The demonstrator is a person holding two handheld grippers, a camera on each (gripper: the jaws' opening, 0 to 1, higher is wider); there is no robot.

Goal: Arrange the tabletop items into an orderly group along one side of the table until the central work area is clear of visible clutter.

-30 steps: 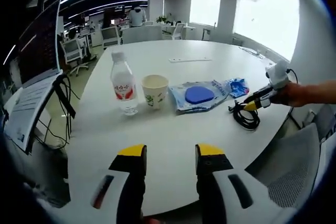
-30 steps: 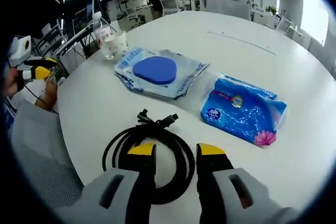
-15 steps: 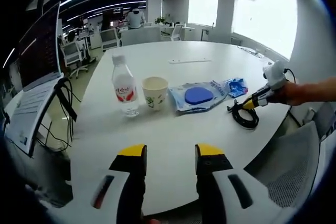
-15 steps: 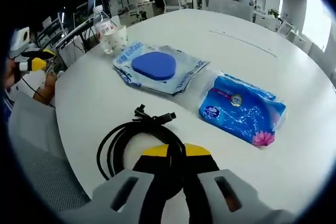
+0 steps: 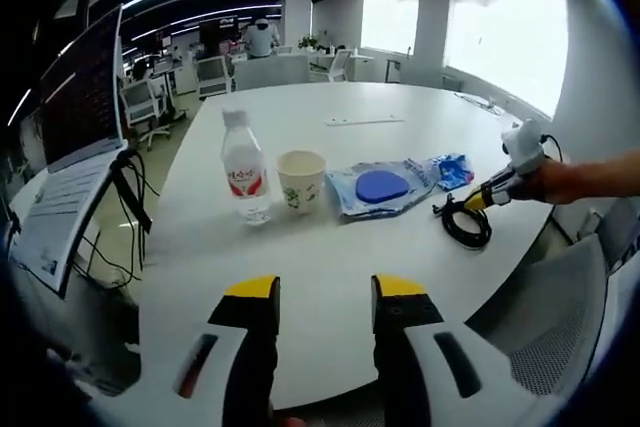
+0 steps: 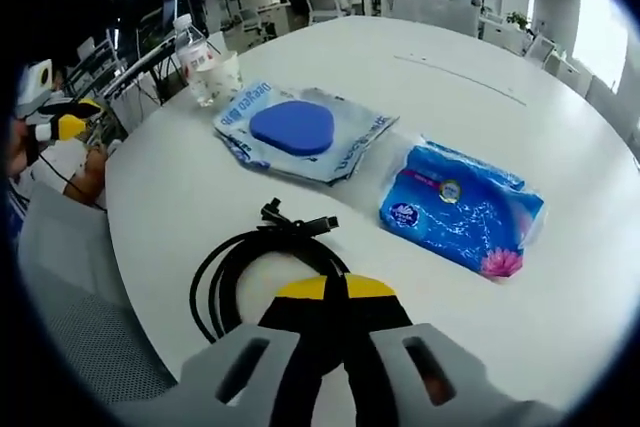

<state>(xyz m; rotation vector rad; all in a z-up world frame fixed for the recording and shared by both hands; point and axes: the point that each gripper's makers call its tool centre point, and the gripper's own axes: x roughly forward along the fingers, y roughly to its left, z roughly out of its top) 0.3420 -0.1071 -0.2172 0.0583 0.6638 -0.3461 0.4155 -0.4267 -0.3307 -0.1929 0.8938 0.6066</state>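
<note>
Cable coil [image 6: 262, 272], black, lies close to the table's near edge [image 6: 150, 277]; my right gripper [image 6: 334, 292] has its jaws pinched together on its loop. My left gripper [image 5: 325, 292] hangs parted over bare tabletop, holding nothing, bottle [image 5: 243, 169] and cup [image 5: 301, 180] beyond.

I am looking at a round white table [image 5: 330, 247]. A water bottle [image 5: 244, 169] stands on it beside a paper cup [image 5: 301, 180], both upright and just apart. Next along the same edge I see a clear bag holding a blue disc [image 6: 296, 133], lying flat, then a blue tissue pack [image 6: 462, 208]. Nearest the table's edge lies a coiled black cable [image 6: 262, 265]. Far across the table I make out a thin white strip [image 5: 364, 120], well apart from the rest.
</note>
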